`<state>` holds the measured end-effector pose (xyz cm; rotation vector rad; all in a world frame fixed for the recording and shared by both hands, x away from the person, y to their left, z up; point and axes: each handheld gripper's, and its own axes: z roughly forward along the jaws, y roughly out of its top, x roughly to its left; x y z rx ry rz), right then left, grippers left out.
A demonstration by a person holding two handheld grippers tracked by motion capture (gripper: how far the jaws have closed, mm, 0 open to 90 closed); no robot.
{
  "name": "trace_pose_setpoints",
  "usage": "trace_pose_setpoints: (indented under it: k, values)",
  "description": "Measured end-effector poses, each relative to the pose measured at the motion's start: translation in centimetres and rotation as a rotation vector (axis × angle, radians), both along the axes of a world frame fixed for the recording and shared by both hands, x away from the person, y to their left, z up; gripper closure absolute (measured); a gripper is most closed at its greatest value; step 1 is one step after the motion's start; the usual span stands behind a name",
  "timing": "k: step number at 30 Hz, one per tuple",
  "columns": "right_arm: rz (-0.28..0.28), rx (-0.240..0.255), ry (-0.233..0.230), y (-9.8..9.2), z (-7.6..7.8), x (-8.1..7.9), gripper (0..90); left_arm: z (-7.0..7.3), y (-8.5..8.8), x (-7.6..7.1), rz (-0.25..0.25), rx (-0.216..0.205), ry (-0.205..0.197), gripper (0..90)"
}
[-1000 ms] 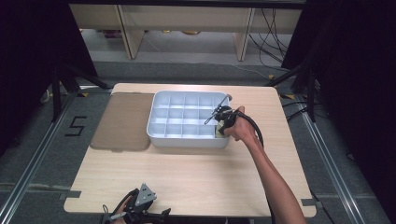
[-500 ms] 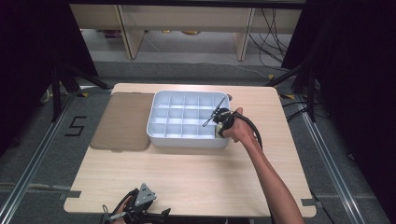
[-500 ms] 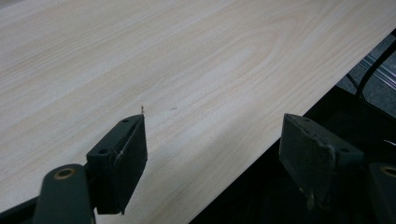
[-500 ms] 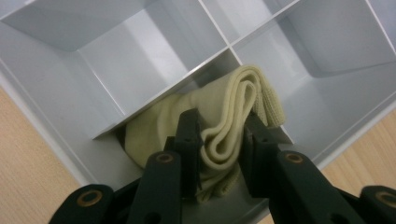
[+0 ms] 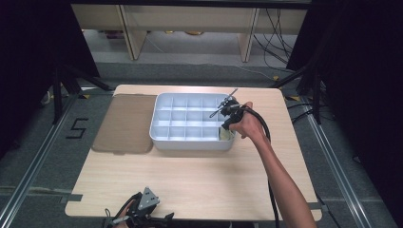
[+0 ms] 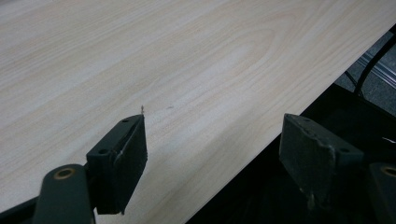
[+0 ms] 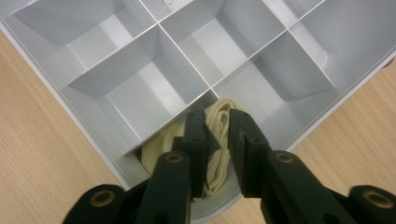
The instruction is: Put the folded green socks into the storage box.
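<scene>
1. Right gripper (image 7: 218, 140) is clamped on a bunched cream cloth (image 7: 219, 116), and its jaws have just been closing further with that fabric pinched between them. In the high view the same right gripper (image 5: 227, 114) hangs over the near right corner of the tray.

2. That cloth sits in the corner compartment of the white divider tray (image 5: 159, 135), the cell nearest the person on their right. Part of it is up between the pads, the rest is still slumped down in the cell.

3. Left gripper (image 6: 212, 149) is idle at the near edge of the wooden table (image 6: 187, 70), jaws spread wide with nothing between them. You can spot it at the bottom of the high view too (image 5: 142, 213).

4. What I'd worry about: the pinch looks like it's only on a fold, so the cloth could slide out halfway up and flop over a divider wall.

5. Also, if the fabric drags on the cell walls, a fast pull might lift or scoot the light tray, since nothing is holding it down.

6. A brown lid (image 5: 124, 122) lies flat just left of the tray, touching or nearly so, and a shoved tray would bump it.
</scene>
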<state>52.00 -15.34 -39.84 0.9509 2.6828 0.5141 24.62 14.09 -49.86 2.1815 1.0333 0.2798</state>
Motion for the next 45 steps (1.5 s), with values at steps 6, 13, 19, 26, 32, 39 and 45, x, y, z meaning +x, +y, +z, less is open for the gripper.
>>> trace_pose_setpoints:
  k: [6,13,19,26,32,39,45]
  values:
    - [-0.012,-0.039,0.041,0.3,-1.5,0.3,85.6,0.0,0.0,0.0,0.001,-0.001,0.000,22.6]
    - [0.005,-0.083,0.073,1.3,-3.4,0.4,86.9,0.0,0.0,0.0,0.002,-0.006,0.000,22.7]
    - [0.010,-0.124,0.096,2.1,-4.3,0.6,86.9,0.1,0.2,-0.1,-0.016,0.007,0.005,22.7]
    - [-0.003,-0.062,0.089,1.5,-3.5,0.5,84.0,0.1,0.1,0.0,-0.014,0.005,0.007,22.6]
    - [-0.009,-0.017,0.056,0.8,-2.1,0.1,79.1,0.2,0.1,0.0,-0.016,0.008,0.004,22.6]
    - [-0.035,0.033,0.020,-0.1,-0.7,-0.2,73.8,0.2,0.3,0.1,-0.025,0.012,-0.007,22.7]
    - [-0.046,0.079,0.007,-0.7,0.2,-0.6,65.2,0.0,0.2,0.1,-0.003,0.004,-0.001,22.7]
